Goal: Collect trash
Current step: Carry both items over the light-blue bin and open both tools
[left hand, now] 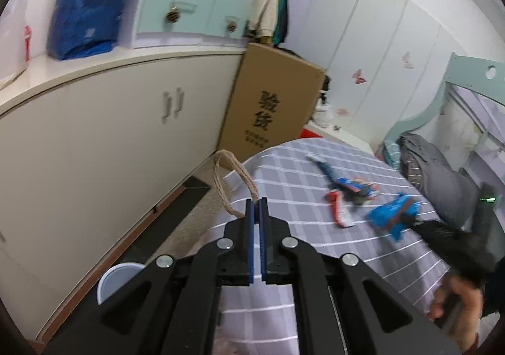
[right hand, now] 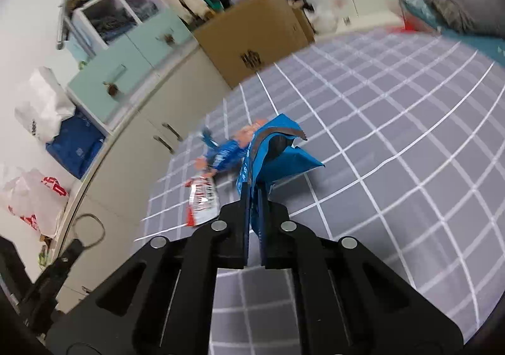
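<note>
My left gripper (left hand: 257, 201) is shut on the twisted rope handle (left hand: 235, 176) of a bag and holds it over the bed's left edge. My right gripper (right hand: 254, 189) is shut on a crumpled blue wrapper (right hand: 279, 148) and holds it above the checked bedspread (right hand: 394, 134). The same wrapper (left hand: 389, 213) and right gripper show in the left wrist view. A red-and-white wrapper (right hand: 203, 201) and a blue-and-orange wrapper (right hand: 225, 153) lie on the bed just left of it; they also show in the left wrist view as the red-and-white wrapper (left hand: 341, 209) and the blue-and-orange wrapper (left hand: 355, 186).
A cream cabinet (left hand: 110, 140) runs along the left of the bed, with plastic bags (left hand: 82, 26) on top. A cardboard box (left hand: 274, 105) leans at its far end. A white cup (left hand: 118, 280) sits low by my left gripper. Grey clothing (left hand: 435, 175) lies on the bed's right.
</note>
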`<action>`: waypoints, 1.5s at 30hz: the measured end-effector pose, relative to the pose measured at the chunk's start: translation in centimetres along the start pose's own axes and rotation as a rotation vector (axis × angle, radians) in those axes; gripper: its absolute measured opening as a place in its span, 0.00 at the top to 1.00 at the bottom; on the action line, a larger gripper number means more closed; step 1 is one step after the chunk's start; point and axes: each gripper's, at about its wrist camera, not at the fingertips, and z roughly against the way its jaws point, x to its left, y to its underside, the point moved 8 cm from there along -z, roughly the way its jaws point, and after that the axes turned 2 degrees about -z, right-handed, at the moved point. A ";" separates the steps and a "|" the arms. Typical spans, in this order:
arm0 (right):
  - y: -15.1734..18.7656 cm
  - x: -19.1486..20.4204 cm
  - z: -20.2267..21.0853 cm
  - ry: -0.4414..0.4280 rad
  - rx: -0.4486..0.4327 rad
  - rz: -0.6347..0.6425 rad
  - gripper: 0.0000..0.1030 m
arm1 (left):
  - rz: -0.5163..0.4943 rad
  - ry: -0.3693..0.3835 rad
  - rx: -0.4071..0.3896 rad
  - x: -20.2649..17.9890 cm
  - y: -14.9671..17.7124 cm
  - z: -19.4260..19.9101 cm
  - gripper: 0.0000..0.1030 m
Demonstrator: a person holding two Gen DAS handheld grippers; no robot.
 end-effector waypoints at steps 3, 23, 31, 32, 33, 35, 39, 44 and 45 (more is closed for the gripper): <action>0.9 3.1 2.1 -0.040 -0.037 0.070 0.96 | 0.028 -0.029 0.015 2.9 1.2 0.7 0.98; 27.4 26.0 -10.5 -0.231 0.338 0.605 0.96 | 0.314 -0.209 0.256 24.2 13.9 -1.6 0.97; 34.0 24.0 -19.8 -0.127 0.510 0.621 0.96 | 0.363 -0.221 0.421 27.6 20.0 -8.1 0.97; 34.4 23.6 -20.8 -0.115 0.525 0.620 0.96 | 0.363 -0.226 0.431 28.0 20.5 -8.7 0.96; 34.7 23.3 -21.3 -0.111 0.536 0.615 0.96 | 0.360 -0.230 0.442 28.1 20.7 -9.3 0.95; 35.5 22.8 -23.0 -0.092 0.564 0.603 0.96 | 0.364 -0.231 0.475 28.5 21.4 -10.6 0.84; 36.5 21.6 -24.5 -0.076 0.595 0.575 0.95 | 0.381 -0.251 0.512 29.3 22.4 -12.2 0.43; 37.3 20.0 -25.0 -0.068 0.617 0.561 0.95 | 0.427 -0.268 0.515 30.6 23.6 -12.0 0.40; 37.5 19.9 -25.1 -0.068 0.619 0.560 0.95 | 0.429 -0.273 0.516 30.8 23.7 -11.8 0.40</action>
